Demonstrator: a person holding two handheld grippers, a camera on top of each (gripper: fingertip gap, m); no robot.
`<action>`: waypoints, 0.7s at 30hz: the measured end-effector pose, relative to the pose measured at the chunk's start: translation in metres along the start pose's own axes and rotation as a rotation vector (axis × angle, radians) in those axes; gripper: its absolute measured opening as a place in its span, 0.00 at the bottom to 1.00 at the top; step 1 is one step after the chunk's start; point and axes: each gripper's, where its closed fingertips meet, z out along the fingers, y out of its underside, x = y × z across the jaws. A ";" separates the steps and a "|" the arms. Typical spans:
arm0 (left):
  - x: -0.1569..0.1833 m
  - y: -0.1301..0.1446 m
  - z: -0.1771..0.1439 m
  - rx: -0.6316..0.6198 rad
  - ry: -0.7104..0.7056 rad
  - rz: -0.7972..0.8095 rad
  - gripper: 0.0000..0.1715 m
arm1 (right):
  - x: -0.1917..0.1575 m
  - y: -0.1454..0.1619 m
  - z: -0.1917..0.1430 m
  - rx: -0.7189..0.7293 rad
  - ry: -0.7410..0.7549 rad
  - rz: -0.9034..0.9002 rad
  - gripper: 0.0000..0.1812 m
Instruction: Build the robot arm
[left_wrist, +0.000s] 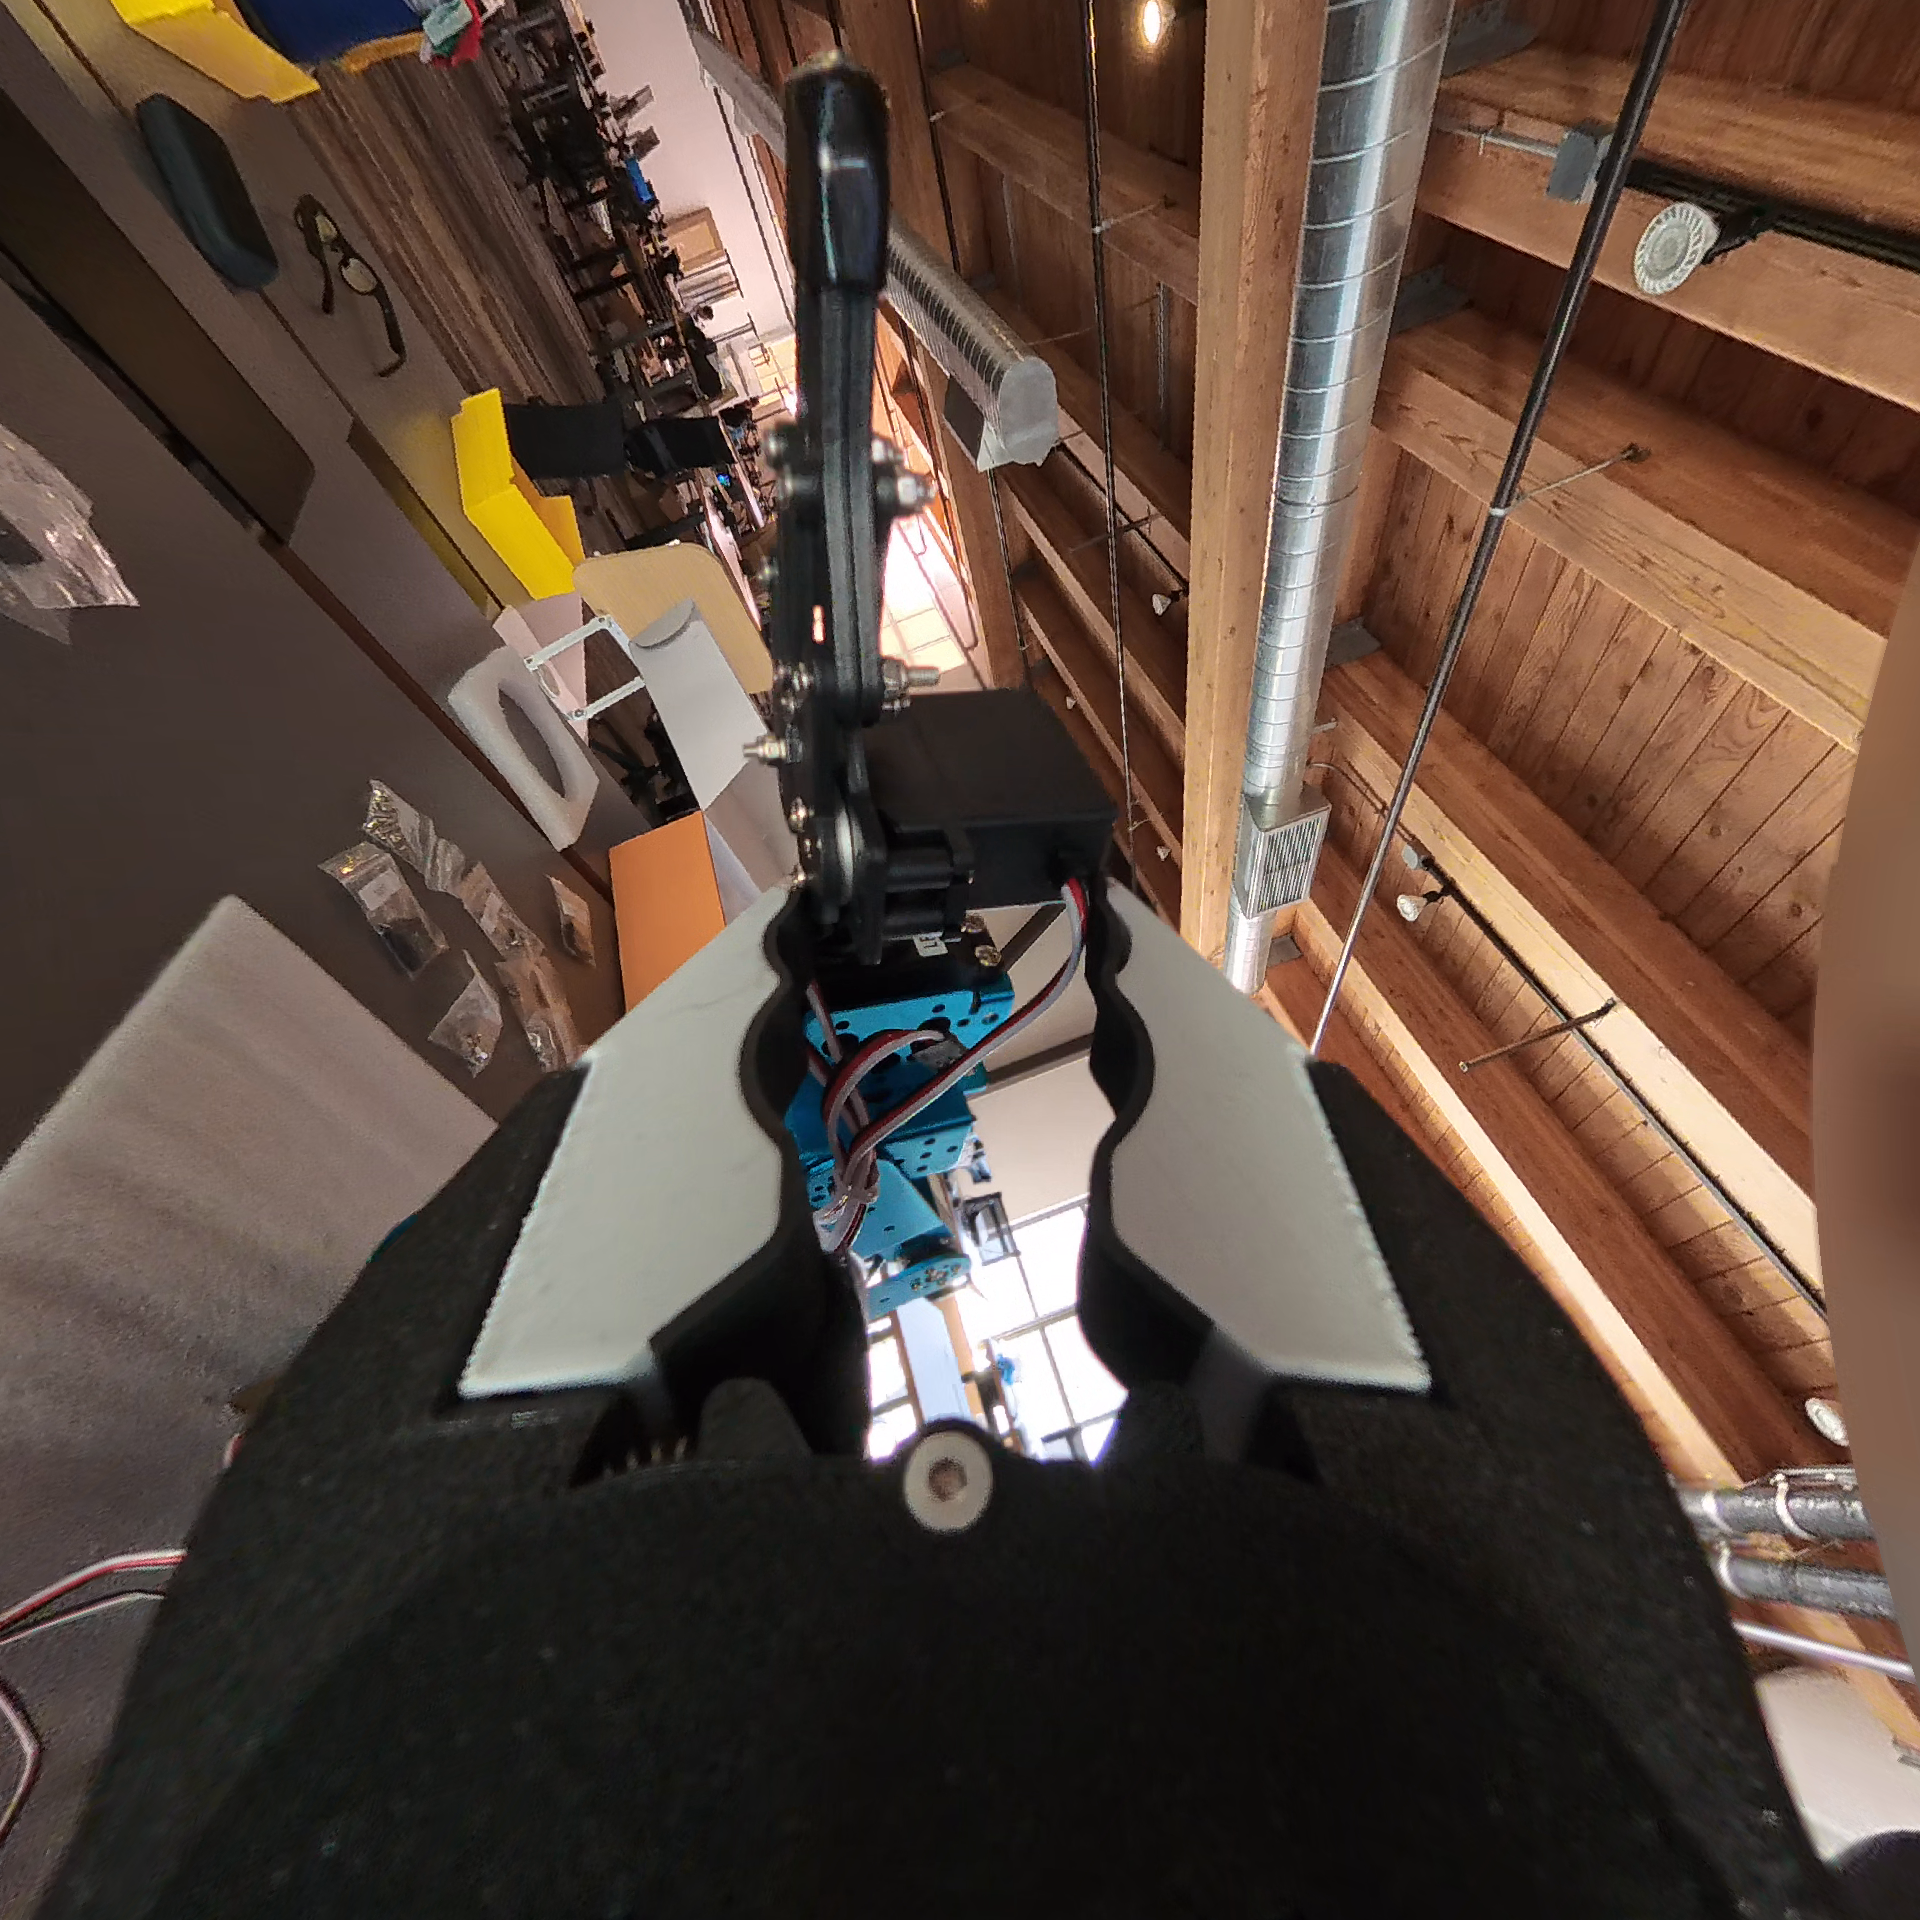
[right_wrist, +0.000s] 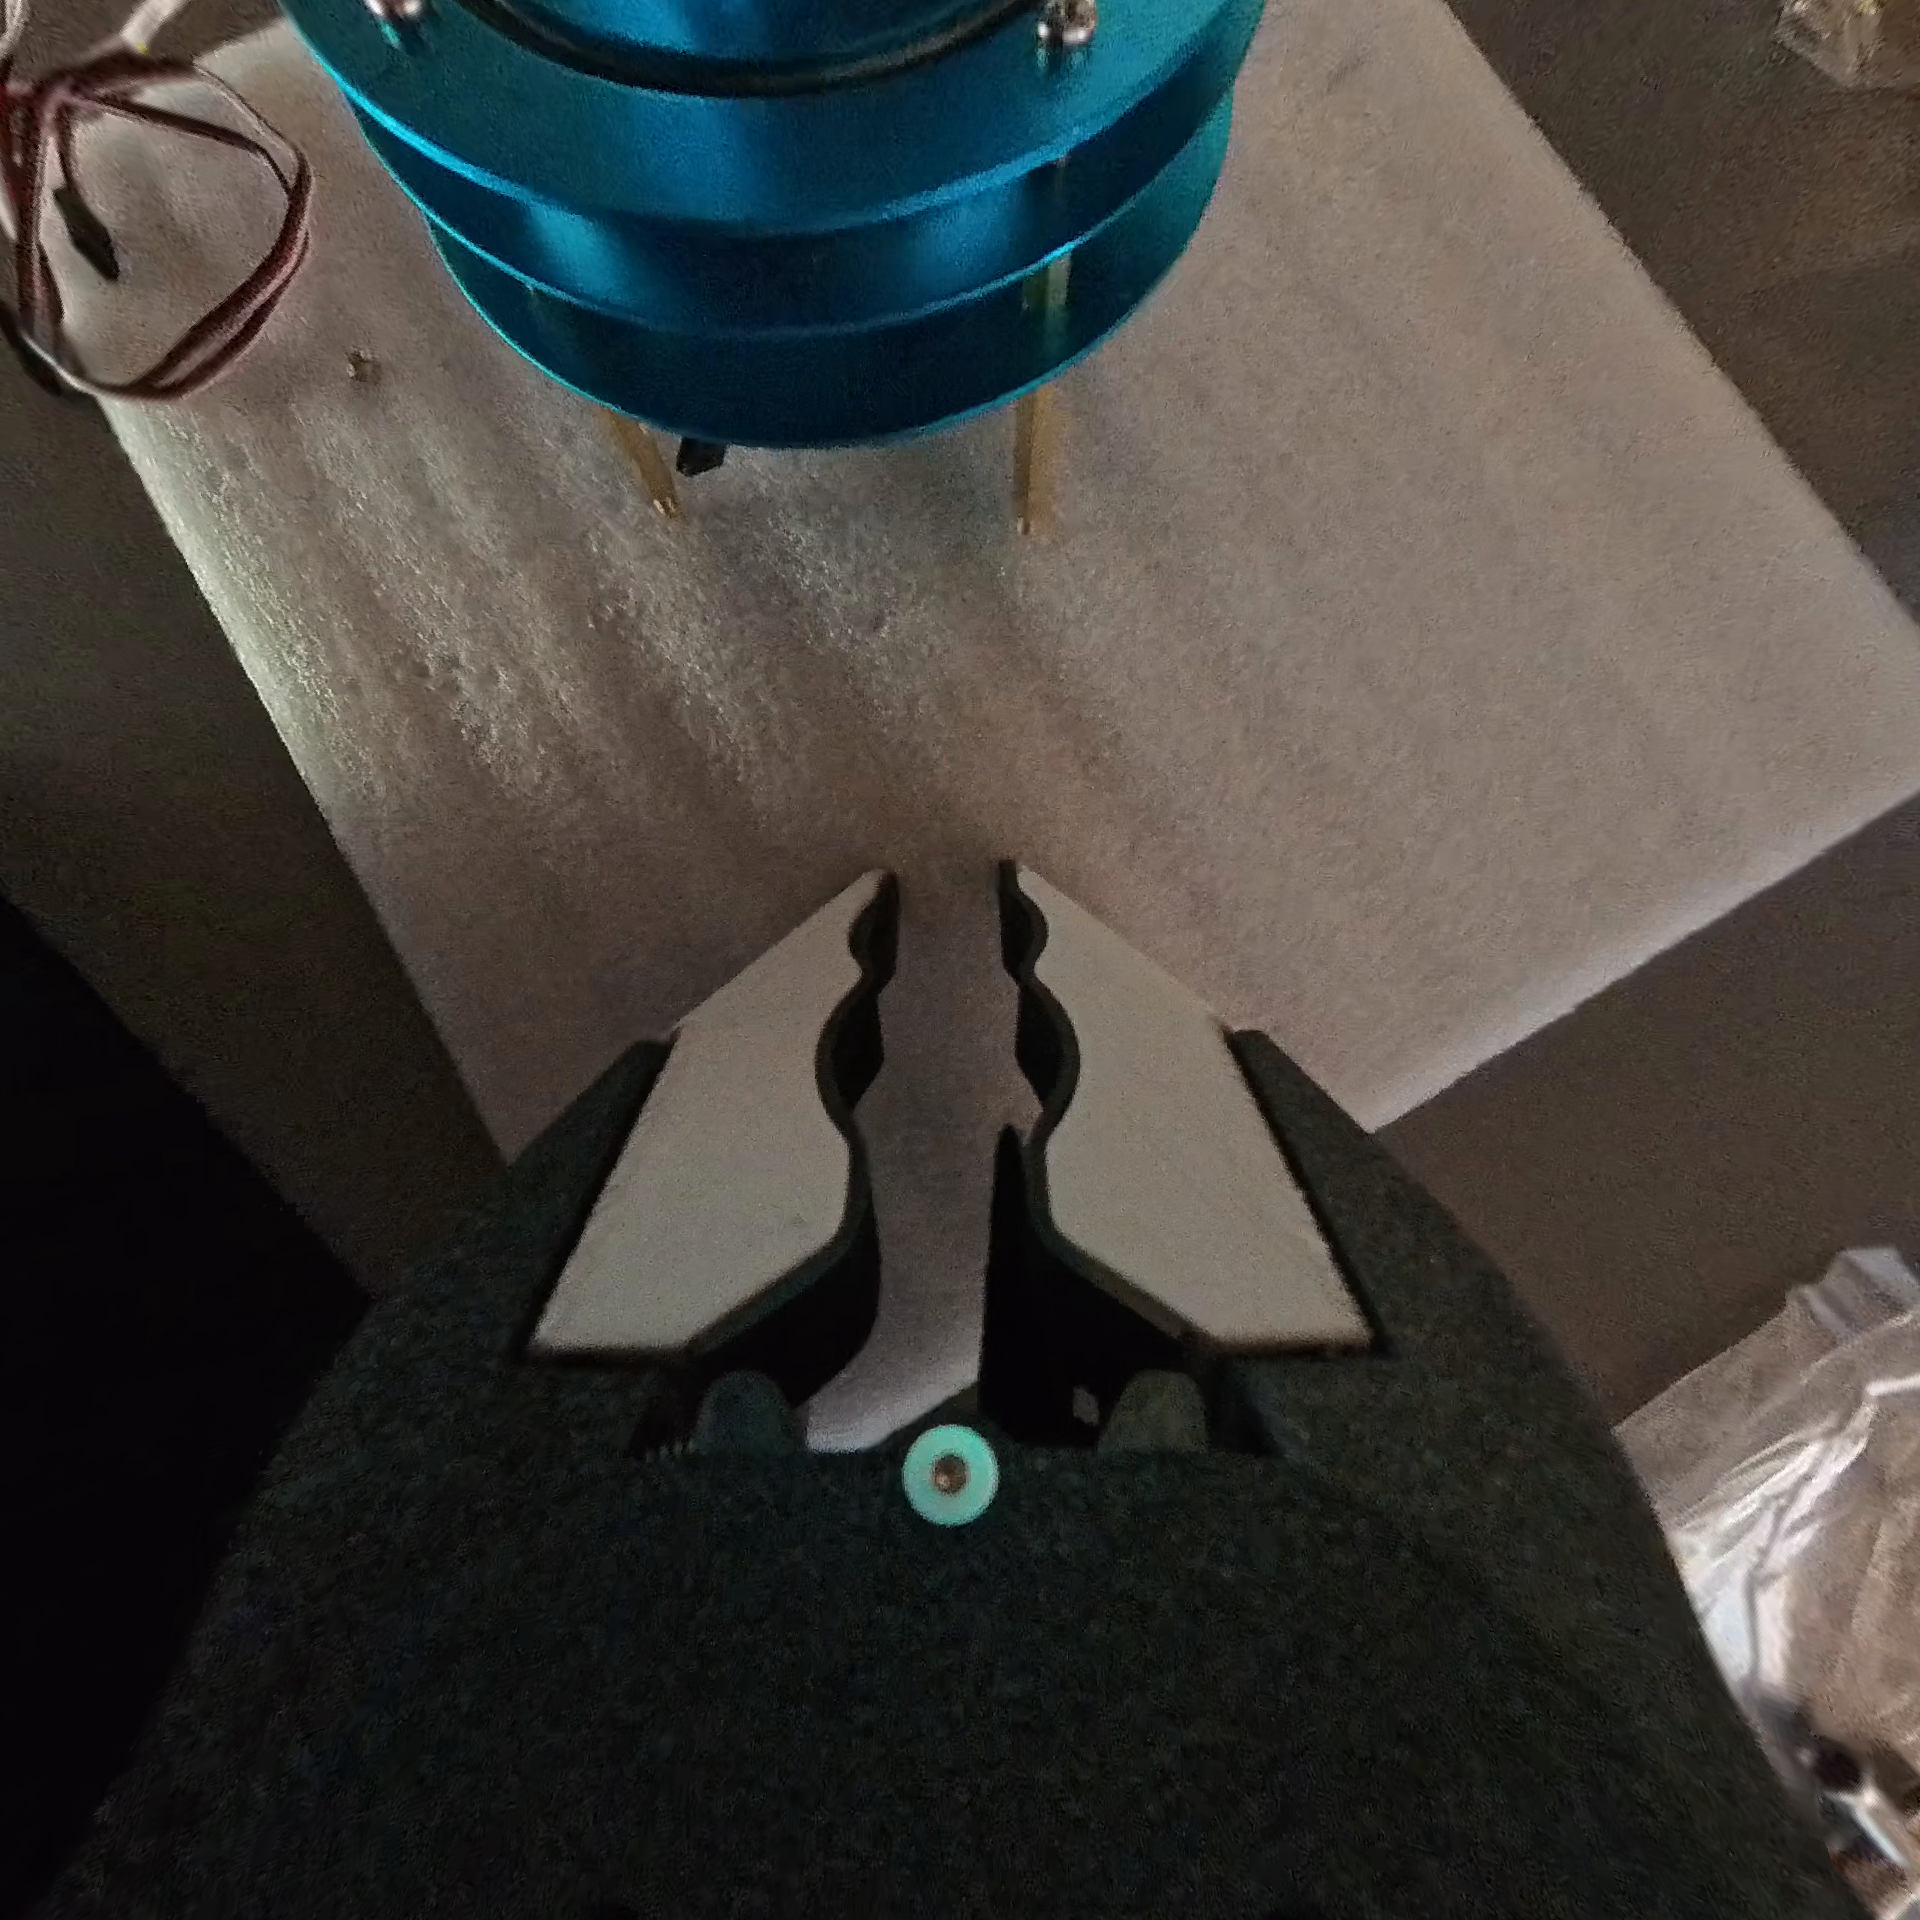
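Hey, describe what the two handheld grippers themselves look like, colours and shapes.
Both match. The left gripper and right gripper each have a rough, matte black body, two tapering fingers faced with flat white plates, and black wavy inner edges. A pale round washer with a centre screw sits at the base between the fingers. No cables of their own show.

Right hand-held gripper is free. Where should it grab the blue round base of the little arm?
Likely one brass standoff under the blue round base: the stacked discs look far wider than the right hand-held gripper opens, while the posts are thin and exposed. Approach straight ahead over the white foam sheet, fingers either side.
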 end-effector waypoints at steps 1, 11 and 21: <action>-0.001 -0.001 0.000 0.007 0.000 -0.009 0.30 | 0.004 -0.001 0.001 -0.002 -0.002 -0.014 0.10; 0.004 0.003 0.011 -0.024 0.024 0.002 0.31 | -0.016 -0.051 -0.015 0.123 -0.148 -0.249 0.07; -0.004 -0.004 0.012 -0.038 0.034 -0.030 0.31 | -0.114 -0.101 0.058 0.146 -0.254 -0.257 0.06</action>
